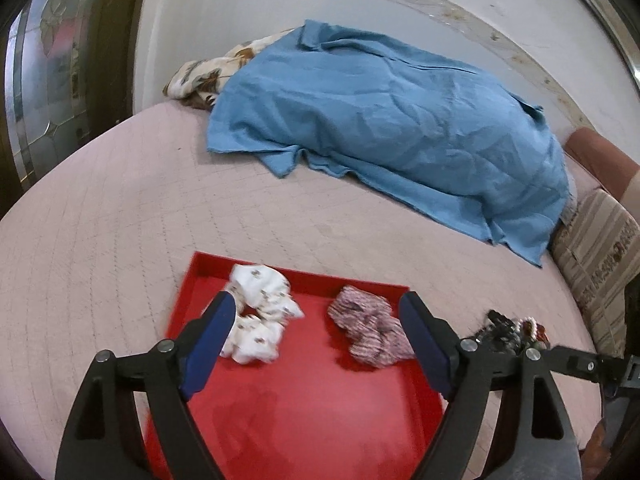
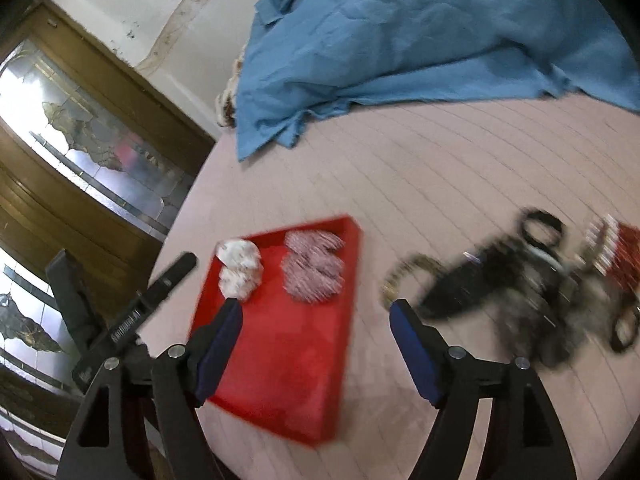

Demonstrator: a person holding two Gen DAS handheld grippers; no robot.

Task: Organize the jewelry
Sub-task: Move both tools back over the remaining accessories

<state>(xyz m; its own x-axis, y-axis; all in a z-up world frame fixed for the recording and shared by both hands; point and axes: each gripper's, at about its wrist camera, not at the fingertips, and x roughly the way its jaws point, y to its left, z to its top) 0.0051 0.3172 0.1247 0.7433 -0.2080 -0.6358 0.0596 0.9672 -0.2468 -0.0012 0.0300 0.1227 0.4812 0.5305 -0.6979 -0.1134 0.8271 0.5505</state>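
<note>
A red tray (image 1: 304,412) lies on the pink quilted bed and holds a white floral scrunchie (image 1: 260,316) on the left and a red-and-white striped scrunchie (image 1: 370,330) on the right. My left gripper (image 1: 316,304) is open and empty above the tray, its fingers on either side of the two scrunchies. A blurred pile of dark hair ties and jewelry (image 2: 532,284) lies on the bed right of the tray (image 2: 288,344); it also shows in the left wrist view (image 1: 512,330). My right gripper (image 2: 316,308) is open and empty between the tray and the pile.
A crumpled blue sheet (image 1: 392,120) covers a floral blanket (image 1: 208,76) at the far side of the bed. A striped cushion (image 1: 596,256) lies at the right edge. A wooden door with patterned glass (image 2: 80,128) stands at the left.
</note>
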